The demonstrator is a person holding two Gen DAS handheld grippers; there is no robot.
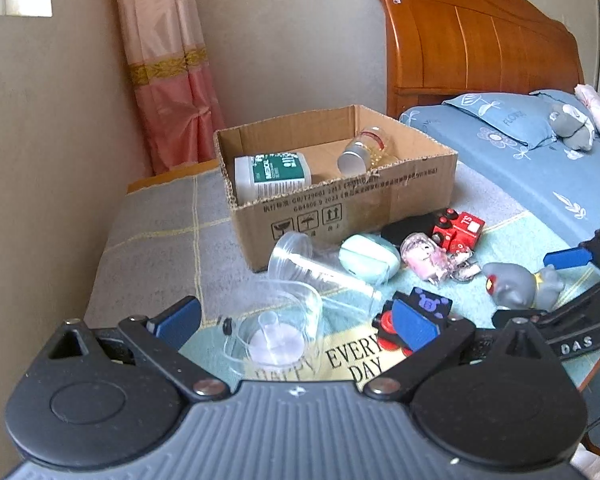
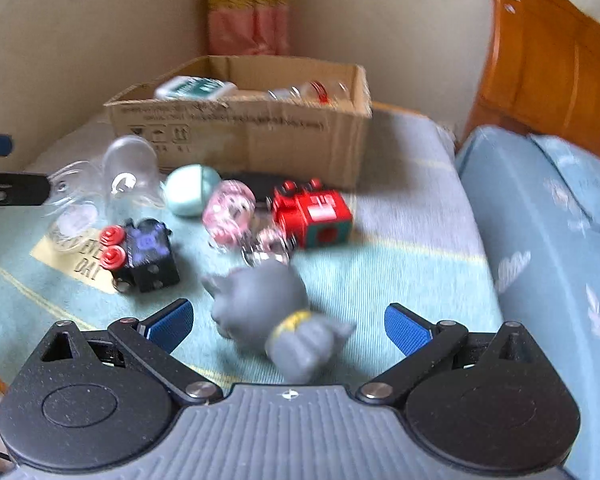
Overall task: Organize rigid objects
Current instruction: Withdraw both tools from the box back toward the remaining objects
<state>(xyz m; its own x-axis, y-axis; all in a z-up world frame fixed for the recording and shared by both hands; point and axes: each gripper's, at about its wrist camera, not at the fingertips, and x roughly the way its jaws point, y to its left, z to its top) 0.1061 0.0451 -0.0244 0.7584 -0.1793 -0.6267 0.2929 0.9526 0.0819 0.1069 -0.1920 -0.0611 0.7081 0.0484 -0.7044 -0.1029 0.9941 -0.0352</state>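
Toys and containers lie scattered on the towel-covered table (image 1: 148, 240) in front of a cardboard box (image 1: 340, 200) that stands toward the table's far edge. In the box we see a white bottle with a green label (image 1: 272, 176) on its side and a clear jar with a metal lid (image 1: 364, 148), also tipped over.

Our left gripper (image 1: 296, 320) has its fingers spread about as wide as they go, gripping nothing; a clear glass jar (image 1: 276, 332) lies on the yellow patch of the towel between them, untouched by the pads. Just beyond it lies a clear plastic cup (image 1: 300, 264) on its side, then a mint-green case (image 1: 368, 258) and a pink figure (image 1: 424, 258) near the box's front wall. A black toy block with red wheels (image 1: 416, 320) sits by the left gripper's right finger.

Our right gripper (image 2: 288, 322) is wide open too, holding nothing; a grey cat figurine (image 2: 268, 308) lies on its side between the fingers, clear of both pads. A red toy engine (image 2: 312, 212) stands beyond it, near the box.
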